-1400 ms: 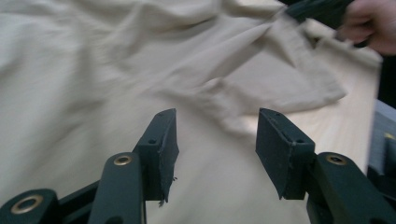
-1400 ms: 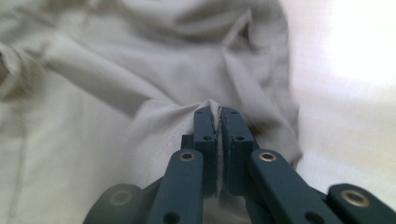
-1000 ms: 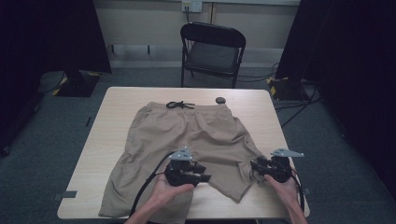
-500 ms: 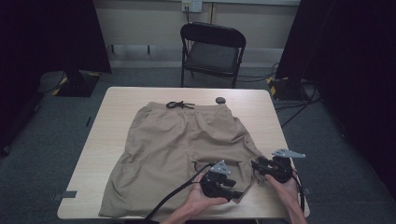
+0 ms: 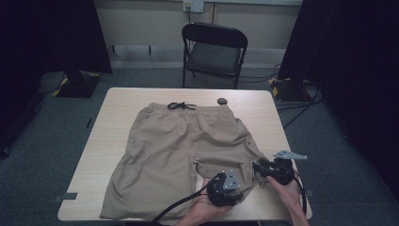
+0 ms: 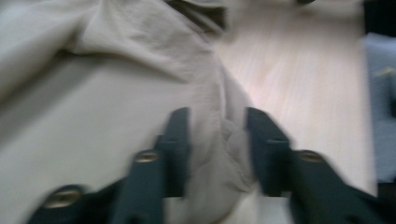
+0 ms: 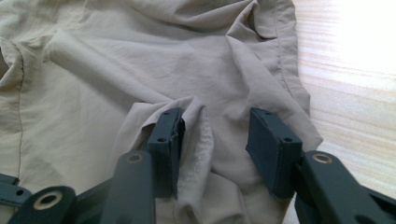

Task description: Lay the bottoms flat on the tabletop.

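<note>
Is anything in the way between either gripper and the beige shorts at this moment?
Nothing visible is. The left gripper already straddles a fold at the hem of the shorts, its jaws having just been closing. The right gripper also has bunched cloth between its jaws, apparently not clamped. Bare table lies beside them.

The khaki cloth shorts [image 5: 188, 146] at frame centre look matt, thin and creased, with stitched hems. The pale wood-grain bench [image 5: 117, 122] beneath is smooth, faintly sheeny. Each gripper's jaws look matt black plastic.

Black folding chair [image 5: 214, 49] behind table [image 5: 117, 122]
</note>
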Demonstrator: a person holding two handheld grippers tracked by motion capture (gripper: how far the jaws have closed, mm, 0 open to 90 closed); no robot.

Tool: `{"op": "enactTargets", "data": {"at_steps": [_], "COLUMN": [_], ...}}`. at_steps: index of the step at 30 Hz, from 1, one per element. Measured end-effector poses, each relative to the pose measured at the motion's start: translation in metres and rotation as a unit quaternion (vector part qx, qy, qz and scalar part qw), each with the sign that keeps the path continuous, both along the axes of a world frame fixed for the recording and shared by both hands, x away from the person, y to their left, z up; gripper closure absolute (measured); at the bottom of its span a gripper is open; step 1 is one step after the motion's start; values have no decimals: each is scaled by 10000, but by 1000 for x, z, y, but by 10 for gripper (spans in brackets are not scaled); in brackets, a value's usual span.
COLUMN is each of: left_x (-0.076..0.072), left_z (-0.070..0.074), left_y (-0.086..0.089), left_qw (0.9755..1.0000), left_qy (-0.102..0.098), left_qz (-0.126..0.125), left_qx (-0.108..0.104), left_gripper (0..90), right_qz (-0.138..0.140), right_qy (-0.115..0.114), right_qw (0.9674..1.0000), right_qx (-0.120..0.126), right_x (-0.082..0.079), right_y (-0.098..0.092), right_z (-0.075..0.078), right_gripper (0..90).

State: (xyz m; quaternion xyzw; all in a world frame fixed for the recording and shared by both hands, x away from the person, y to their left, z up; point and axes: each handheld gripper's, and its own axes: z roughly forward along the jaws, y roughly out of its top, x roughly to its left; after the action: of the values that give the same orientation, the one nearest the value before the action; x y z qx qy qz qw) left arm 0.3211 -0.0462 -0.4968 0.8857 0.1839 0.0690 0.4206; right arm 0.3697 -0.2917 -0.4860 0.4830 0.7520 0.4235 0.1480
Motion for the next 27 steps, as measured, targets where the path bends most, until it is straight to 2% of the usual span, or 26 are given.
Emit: {"op": "enactTargets", "data": {"at_steps": [1,2,3,5,6,8,10,13,14,15,16,17,18,20,21,23,27], "left_x": [1,4,7,10,12,13,13,18,22,25,30,33,37,43,45,49,58], "left_z": [0,1,-1,0,0,6,20,36,41,43,43,41,38,29,25,16,6], "left_y": [2,5,8,17,24,36,55,82,94,101,114,122,132,145,148,157,170], "left_qw": [10000,9999,9994,9980,9964,9943,9913,9894,9889,9884,9865,9860,9849,9846,9842,9809,9762], "left_qy": [-10,67,271,502,642,768,772,660,576,574,579,597,638,695,695,826,948], "left_qz": [42,90,157,254,279,343,426,561,682,757,942,1006,1138,1306,1367,1530,1766], "left_qx": [21,13,-169,-288,-484,-652,-979,-1168,-1189,-1184,-1207,-1188,-1140,-937,-887,-870,-829], "left_gripper": [727,803,846,868,871,873,873,873,873,873,873,874,874,875,875,875,875], "right_qz": [16,38,53,67,64,107,161,262,321,386,413,497,545,686,744,805,815], "right_qy": [-1,-16,-13,-27,-28,-27,-46,-74,-76,-56,-45,-46,-45,-12,-1,1,-85], "right_qw": [10000,10000,10000,10000,10000,9999,9998,9995,9994,9992,9991,9987,9984,9976,9972,9967,9965], "right_qx": [12,0,18,52,44,56,87,145,126,125,131,114,108,119,100,87,172], "right_x": [0,-1,-1,-2,-2,-3,-5,-6,-6,-6,-7,-8,-9,-11,-12,-14,-20], "right_y": [0,0,1,1,1,1,2,4,5,8,9,12,14,18,21,23,26], "right_z": [0,0,1,2,3,3,5,7,8,8,8,9,9,10,11,12,18], "right_gripper": [540,537,530,517,510,484,466,439,424,412,409,403,393,370,363,359,376]}}
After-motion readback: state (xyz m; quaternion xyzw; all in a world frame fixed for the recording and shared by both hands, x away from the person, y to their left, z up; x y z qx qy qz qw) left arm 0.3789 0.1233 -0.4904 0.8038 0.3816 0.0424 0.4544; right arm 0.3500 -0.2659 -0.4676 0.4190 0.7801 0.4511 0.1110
